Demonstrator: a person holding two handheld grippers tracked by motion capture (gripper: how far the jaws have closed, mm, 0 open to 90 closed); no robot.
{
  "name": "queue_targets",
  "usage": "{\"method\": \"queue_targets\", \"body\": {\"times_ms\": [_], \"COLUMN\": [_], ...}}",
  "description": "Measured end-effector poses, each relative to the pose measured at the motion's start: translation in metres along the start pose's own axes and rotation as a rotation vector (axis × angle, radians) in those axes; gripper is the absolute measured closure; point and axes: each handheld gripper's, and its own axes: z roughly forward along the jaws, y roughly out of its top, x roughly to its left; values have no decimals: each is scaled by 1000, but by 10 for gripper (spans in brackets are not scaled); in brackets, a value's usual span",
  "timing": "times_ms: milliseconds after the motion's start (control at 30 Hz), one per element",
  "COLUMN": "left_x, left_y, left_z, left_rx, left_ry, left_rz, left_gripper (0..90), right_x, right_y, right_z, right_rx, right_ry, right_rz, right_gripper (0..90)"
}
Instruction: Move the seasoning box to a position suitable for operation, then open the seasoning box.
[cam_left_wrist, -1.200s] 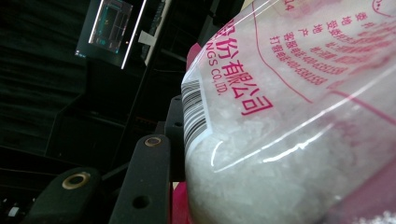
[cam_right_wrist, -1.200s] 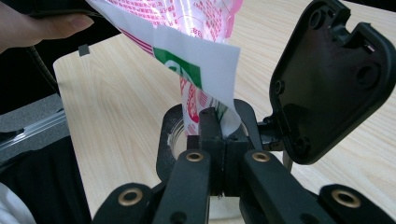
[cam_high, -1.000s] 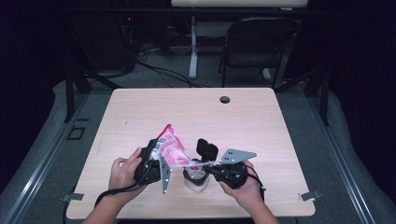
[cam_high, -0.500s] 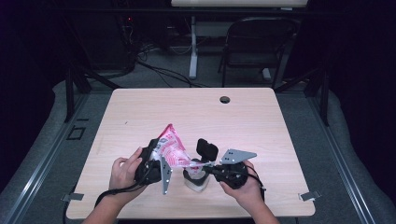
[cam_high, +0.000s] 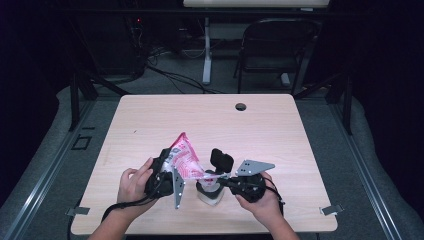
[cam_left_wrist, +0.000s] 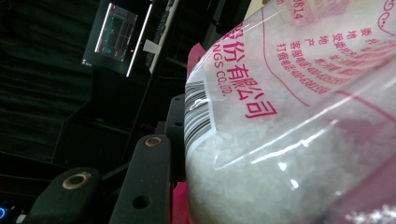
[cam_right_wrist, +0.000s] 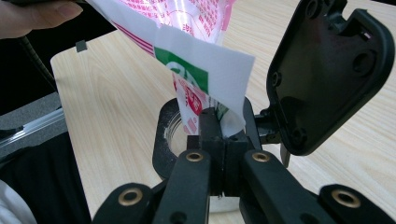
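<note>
Bag (cam_high: 185, 159) of white grains, pink and clear, held tilted above the near middle of the table (cam_high: 280, 125), fat end up at the left, cut corner pointing down to the right. Looks like a pour into the jar (cam_high: 209, 192) that stands on the table just under that corner, black flip lid (cam_high: 221, 161) swung open and standing up behind the mouth. Left gripper (cam_high: 167, 172) clamped around the bag's full body, jaws set wide on it, grains pressed against the film close before its camera (cam_left_wrist: 261, 154). Right gripper (cam_right_wrist: 219, 135) clenched tight on the bag's lower corner (cam_right_wrist: 205, 70), pinching the white and green edge just over the jar's black rim (cam_right_wrist: 163, 135). Done so far, by the look of it: lid opened, bag lifted, corner steered to the mouth. No stream of grains visible in any view, and fill inside the jar too hidden to judge; a dusting of white on the rim hints at some contact with the contents. Left to do, most likely: tip further or loosen the pinch for the flow, then right the bag and snap the lid down. Rest of the table bare apart from a cable hole (cam_high: 240, 106) at the far edge.
</note>
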Motion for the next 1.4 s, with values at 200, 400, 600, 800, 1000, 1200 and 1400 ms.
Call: {"method": "queue_targets", "body": {"times_ms": [200,400,600,800,1000,1200,1400], "left_x": [1,1,2,3,4,5,6], "left_y": [1,1,3,4,5,6,7], "left_z": [0,0,-1,-1,-2,-3,-3], "left_rx": [-4,-6,-10,-13,-17,-23,-27], "left_ry": [-4,-4,-1,1,5,5,7], "left_rz": [2,2,6,12,15,15,16], "left_gripper": [695,695,695,696,696,697,699], "right_x": [0,0,0,0,-1,-1,-1], "right_y": [0,0,0,-1,-1,-1,-1], "right_z": [0,0,0,0,0,1,0], "right_rx": [0,1,0,-1,-1,-1,-1], "right_ry": [-1,-1,-1,-1,0,0,-1], "right_rz": [0,1,2,3,4,4,8], "right_gripper": [900,900,900,900,900,900,900]}}
